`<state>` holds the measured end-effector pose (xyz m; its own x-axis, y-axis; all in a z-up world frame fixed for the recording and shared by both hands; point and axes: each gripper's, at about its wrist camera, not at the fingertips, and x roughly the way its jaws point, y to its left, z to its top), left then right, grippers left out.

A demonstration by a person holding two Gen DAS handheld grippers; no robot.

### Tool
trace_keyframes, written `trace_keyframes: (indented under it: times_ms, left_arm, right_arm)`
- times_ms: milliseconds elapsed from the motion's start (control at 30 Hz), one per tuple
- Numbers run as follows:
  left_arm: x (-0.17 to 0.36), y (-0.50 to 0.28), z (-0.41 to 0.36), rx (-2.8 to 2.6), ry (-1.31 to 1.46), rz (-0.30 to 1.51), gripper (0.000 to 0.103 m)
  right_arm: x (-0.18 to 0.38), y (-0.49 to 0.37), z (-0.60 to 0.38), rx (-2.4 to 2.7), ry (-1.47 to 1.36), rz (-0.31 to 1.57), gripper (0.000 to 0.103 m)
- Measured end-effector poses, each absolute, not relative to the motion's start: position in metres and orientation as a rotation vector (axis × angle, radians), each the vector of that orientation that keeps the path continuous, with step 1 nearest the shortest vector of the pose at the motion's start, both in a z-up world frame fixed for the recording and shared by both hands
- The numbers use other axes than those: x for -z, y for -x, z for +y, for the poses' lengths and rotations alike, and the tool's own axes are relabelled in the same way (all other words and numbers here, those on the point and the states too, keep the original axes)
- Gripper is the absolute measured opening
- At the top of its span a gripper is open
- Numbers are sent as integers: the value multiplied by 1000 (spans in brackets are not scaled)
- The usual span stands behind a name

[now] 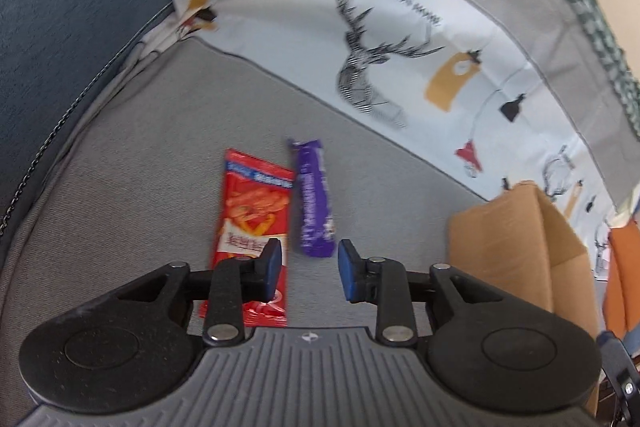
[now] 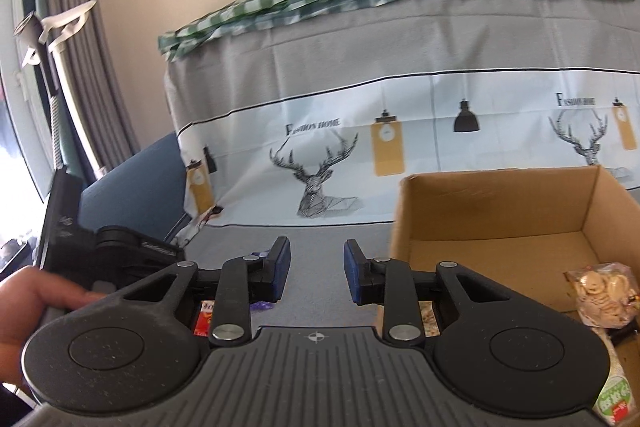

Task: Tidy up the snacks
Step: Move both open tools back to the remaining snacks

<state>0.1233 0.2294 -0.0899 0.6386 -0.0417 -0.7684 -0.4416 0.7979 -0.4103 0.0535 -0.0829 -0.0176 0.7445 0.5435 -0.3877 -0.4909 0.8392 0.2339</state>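
- A grey cloth surface (image 1: 132, 147) runs back to a hanging deer-print cloth (image 1: 400, 39).
- Left wrist view: the left gripper (image 1: 309, 271) hangs over the surface, jaws apart and empty; a red snack packet (image 1: 252, 203) and a purple bar (image 1: 314, 195) lie side by side just ahead, away from the edges.
- Right wrist view: the right gripper (image 2: 316, 273) is parted, holding nothing; the cardboard box (image 2: 496, 203) at the right holds a biscuit bag (image 2: 604, 293) by its near corner.

I see a grey cloth surface (image 1: 140, 155) carrying a red packet (image 1: 252, 211), a purple bar (image 1: 314, 199) just beside it, and a box (image 2: 500, 211).
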Motion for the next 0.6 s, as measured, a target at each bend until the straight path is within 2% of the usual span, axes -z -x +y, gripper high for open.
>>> trace_keyframes:
  times_ms: [200,300,367,433,600]
  left_arm:
    - [108,-138,249,-299,676,909,37]
    - [114,-147,247,-332,608,938,54]
    - [117,-154,242,-342,540,960,69]
    - [120,-160,235,-346,468,993,77]
    - [131,-172,218,-310,331,1073,80]
  right_arm:
    - [20,-55,-68,-603,-114,492,32]
    - [21,-56,-61,-618,-113,503,32]
    - [22,-57,-56,-627,-112,510,32]
    - [24,-58,-50,-633,-109,519,32]
    - [27,-61,-33,-649,-96,532,34]
